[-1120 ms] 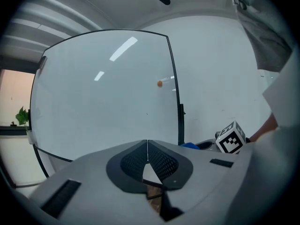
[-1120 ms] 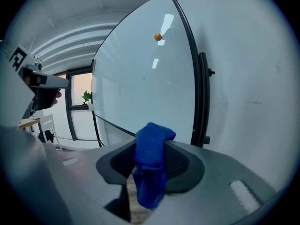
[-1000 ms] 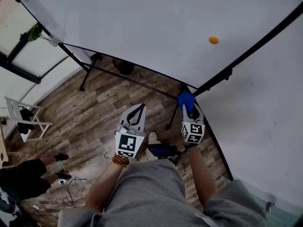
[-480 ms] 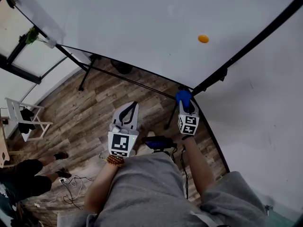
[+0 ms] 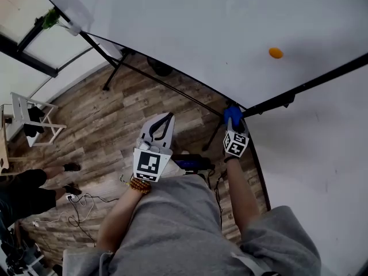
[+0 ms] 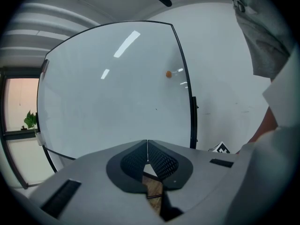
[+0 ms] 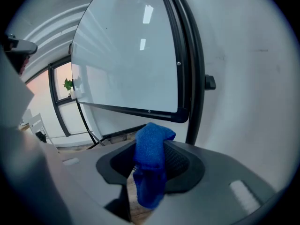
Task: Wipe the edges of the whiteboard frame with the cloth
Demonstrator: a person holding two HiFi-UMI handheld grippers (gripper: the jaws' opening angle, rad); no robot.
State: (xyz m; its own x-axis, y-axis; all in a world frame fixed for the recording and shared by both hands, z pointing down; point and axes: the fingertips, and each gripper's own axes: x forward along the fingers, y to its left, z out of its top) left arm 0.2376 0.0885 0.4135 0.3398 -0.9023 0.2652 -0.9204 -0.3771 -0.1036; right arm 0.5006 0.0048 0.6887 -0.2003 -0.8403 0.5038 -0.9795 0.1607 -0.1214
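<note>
The closed, empty left claw (image 6: 147, 149) faces the whiteboard (image 6: 112, 93) and perhaps an orange magnet (image 6: 168, 73).

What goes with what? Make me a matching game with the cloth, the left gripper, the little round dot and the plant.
Things:
1. cloth
2. left gripper
3. round dot
4. plant

Places and states:
A. shut, holding nothing
B. on the whiteboard
C. by the window
D. clamped in the right gripper

Pairs: 1-D, 2-A, 3-B, 4-C.

Likely an office or meeting room: a large free-standing whiteboard (image 5: 201, 27) at twelve o'clock, wood-plank floor (image 5: 103, 125), black-framed windows (image 5: 29, 42) with a plant (image 5: 50, 19) at ten, plain white wall (image 5: 310, 154) at three.
</note>
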